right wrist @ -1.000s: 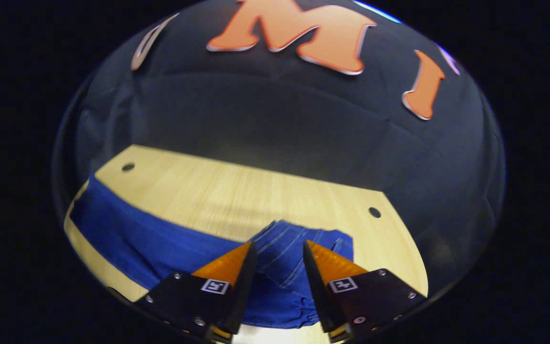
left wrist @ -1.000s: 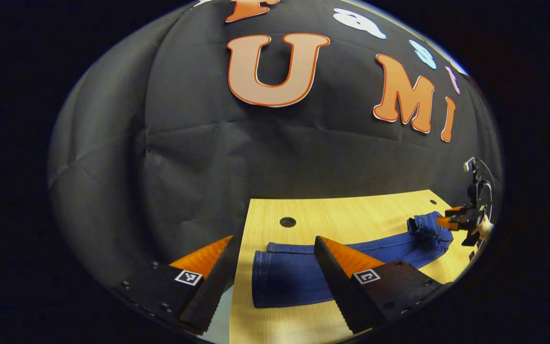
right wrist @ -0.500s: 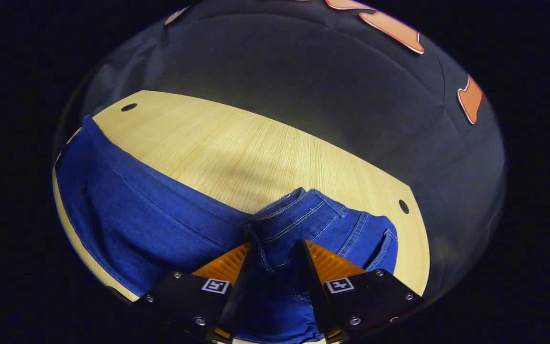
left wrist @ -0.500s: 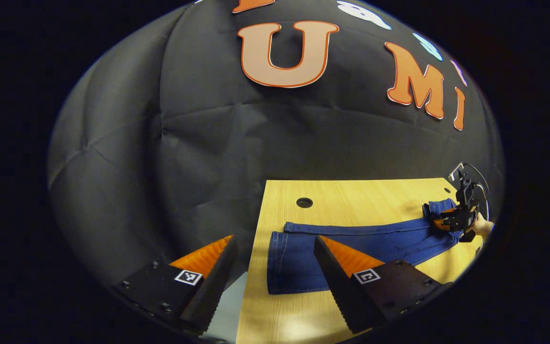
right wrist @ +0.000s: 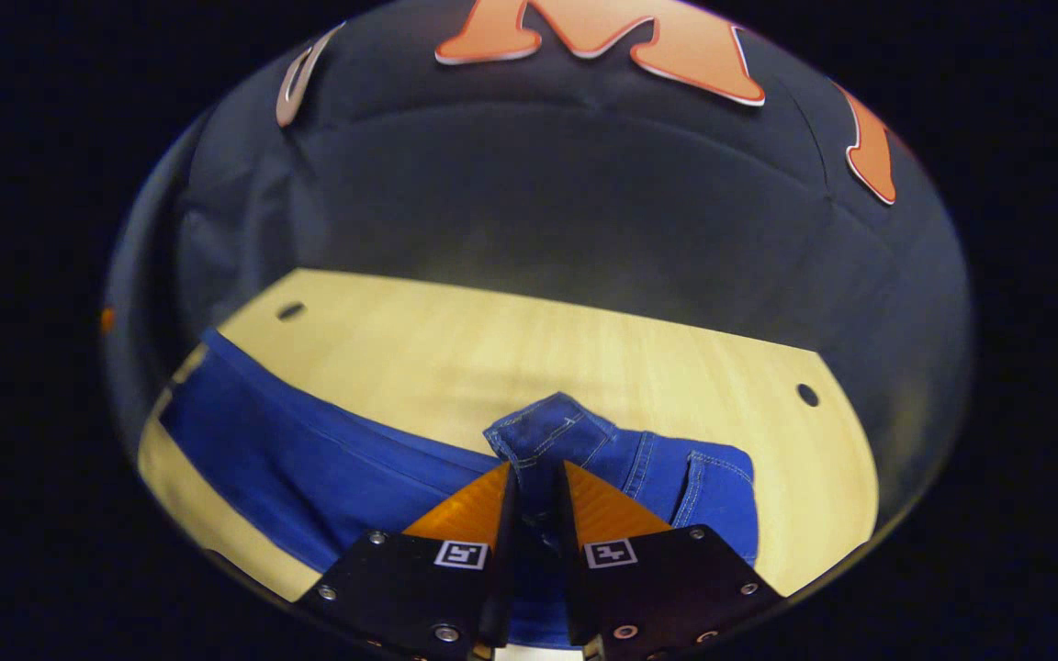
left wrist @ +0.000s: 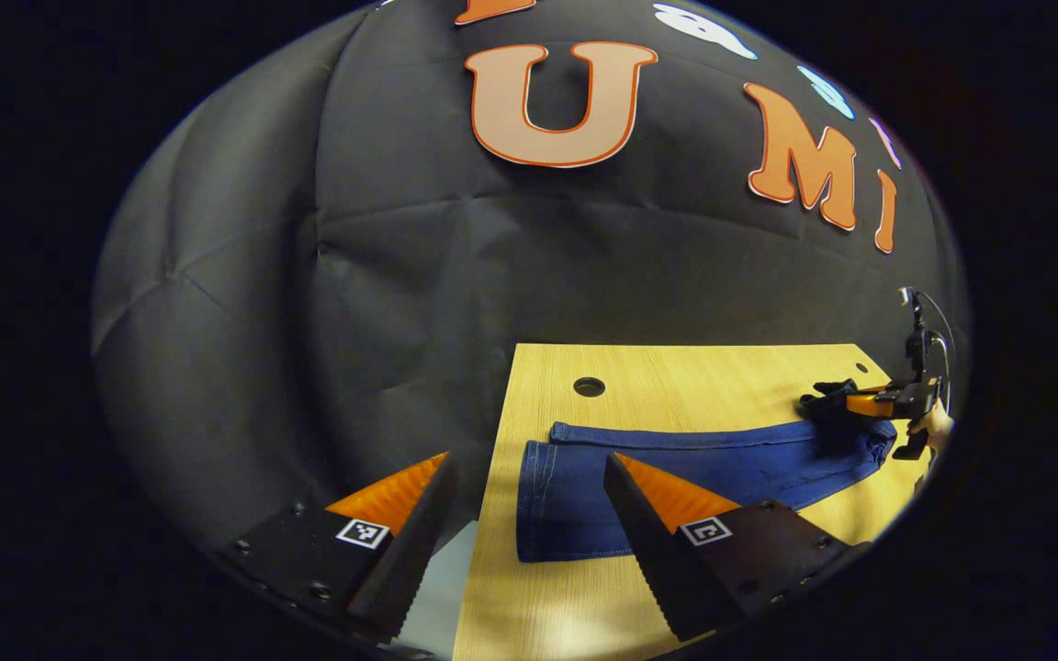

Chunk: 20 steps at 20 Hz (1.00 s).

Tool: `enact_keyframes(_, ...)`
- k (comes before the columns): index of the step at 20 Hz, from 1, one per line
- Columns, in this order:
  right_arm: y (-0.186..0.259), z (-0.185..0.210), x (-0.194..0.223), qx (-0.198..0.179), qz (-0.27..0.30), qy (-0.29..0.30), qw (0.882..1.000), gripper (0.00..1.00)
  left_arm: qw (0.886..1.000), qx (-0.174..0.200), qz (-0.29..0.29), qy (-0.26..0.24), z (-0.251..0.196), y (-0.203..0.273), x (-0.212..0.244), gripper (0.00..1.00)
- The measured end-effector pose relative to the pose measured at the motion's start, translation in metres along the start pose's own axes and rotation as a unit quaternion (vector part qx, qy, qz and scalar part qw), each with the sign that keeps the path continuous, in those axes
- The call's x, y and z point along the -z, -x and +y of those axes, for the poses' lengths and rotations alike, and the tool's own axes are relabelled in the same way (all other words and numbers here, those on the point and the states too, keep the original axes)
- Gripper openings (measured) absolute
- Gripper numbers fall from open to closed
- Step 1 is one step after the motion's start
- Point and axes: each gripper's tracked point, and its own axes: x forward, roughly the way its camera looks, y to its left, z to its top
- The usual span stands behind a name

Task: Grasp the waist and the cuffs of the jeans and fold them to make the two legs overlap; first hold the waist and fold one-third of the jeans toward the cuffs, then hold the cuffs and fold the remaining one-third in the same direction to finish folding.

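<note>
In the left gripper view, the left tongs (left wrist: 515,514) stood spread wide at the lower middle, holding nothing, above the near edge of the worktop (left wrist: 676,367). The jeans (left wrist: 676,459) lay flat just beyond them, cuffs (left wrist: 538,496) at lower centre, legs running off toward the right edge. There the right tongs (left wrist: 846,401) met the waist. In the right gripper view, the right tongs (right wrist: 536,496) were pressed nearly together, pinching the bunched waist (right wrist: 575,441) at lower centre. As I judged it, no fold was laid yet; everything remained.
</note>
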Motion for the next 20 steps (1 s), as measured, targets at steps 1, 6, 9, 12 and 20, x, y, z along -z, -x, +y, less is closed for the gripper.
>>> enact_keyframes(1,0.009,0.017,-0.003,-0.017,-0.003,-0.009,1.000,0.24,1.000,0.001,0.000,0.003,0.001,0.000,0.000,0.99)
enact_keyframes(6,0.026,0.104,0.026,-0.096,0.028,0.022,0.995,0.24,1.000,0.004,0.001,0.020,0.011,-0.003,0.010,0.99)
enact_keyframes(9,0.023,0.119,0.058,-0.097,0.069,0.051,0.992,0.24,0.999,0.001,0.005,0.033,0.022,-0.005,0.018,0.99)
enact_keyframes(12,0.019,0.122,0.066,-0.092,0.075,0.049,0.992,0.24,0.999,0.004,0.011,0.047,0.036,-0.003,0.031,0.99)
enact_keyframes(20,0.041,0.128,0.043,-0.113,0.074,-0.011,0.991,0.97,0.984,0.062,0.051,0.158,0.024,-0.015,0.068,0.99)
